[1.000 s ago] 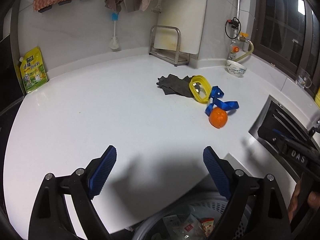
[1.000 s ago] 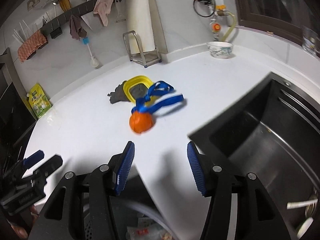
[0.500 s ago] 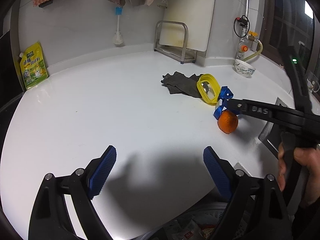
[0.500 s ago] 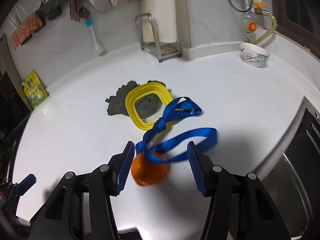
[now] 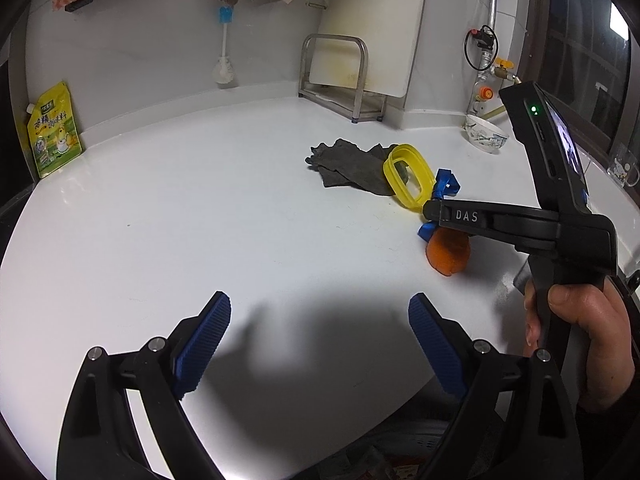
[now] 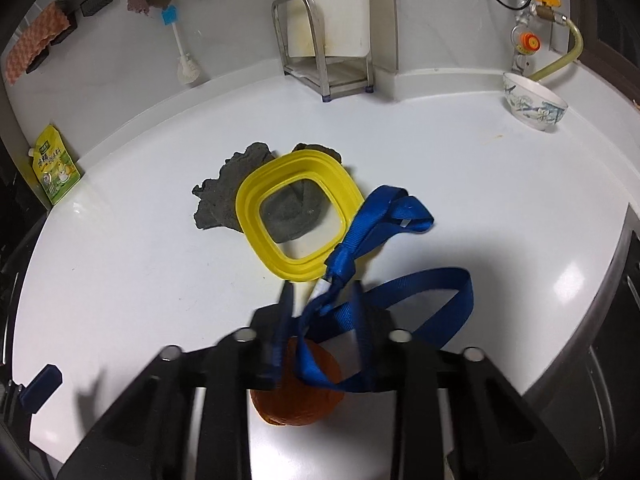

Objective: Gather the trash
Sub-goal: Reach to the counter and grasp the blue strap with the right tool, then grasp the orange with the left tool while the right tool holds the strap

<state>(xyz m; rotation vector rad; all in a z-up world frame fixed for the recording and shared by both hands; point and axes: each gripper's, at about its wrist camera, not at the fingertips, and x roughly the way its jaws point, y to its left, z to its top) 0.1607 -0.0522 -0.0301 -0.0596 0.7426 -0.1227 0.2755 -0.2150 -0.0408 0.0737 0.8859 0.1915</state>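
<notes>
An orange peel (image 6: pixel 298 402) lies on the white counter (image 6: pixel 120 272) with a blue strap (image 6: pixel 400 292) draped over it, next to a yellow ring lid (image 6: pixel 298 224) on a grey rag (image 6: pixel 224 196). My right gripper (image 6: pixel 320 328) stands over the peel with its jaws drawn in around the strap and peel; motion blur hides whether they grip. In the left wrist view the right gripper (image 5: pixel 434 210) reaches over the peel (image 5: pixel 448 254). My left gripper (image 5: pixel 320 340) is open and empty above the counter's front edge.
A trash basket (image 5: pixel 384 460) with wrappers sits below the counter's front edge. A patterned bowl (image 6: pixel 534 100), a steel rack (image 6: pixel 324 64) with a cutting board, a dish brush (image 6: pixel 184 52) and a yellow pouch (image 6: pixel 54 164) stand along the back. A dark sink (image 6: pixel 624 320) lies at the right.
My right gripper has moved forward over the peel and strap, and its jaws have narrowed. My left gripper has moved forward over the counter and stays open.
</notes>
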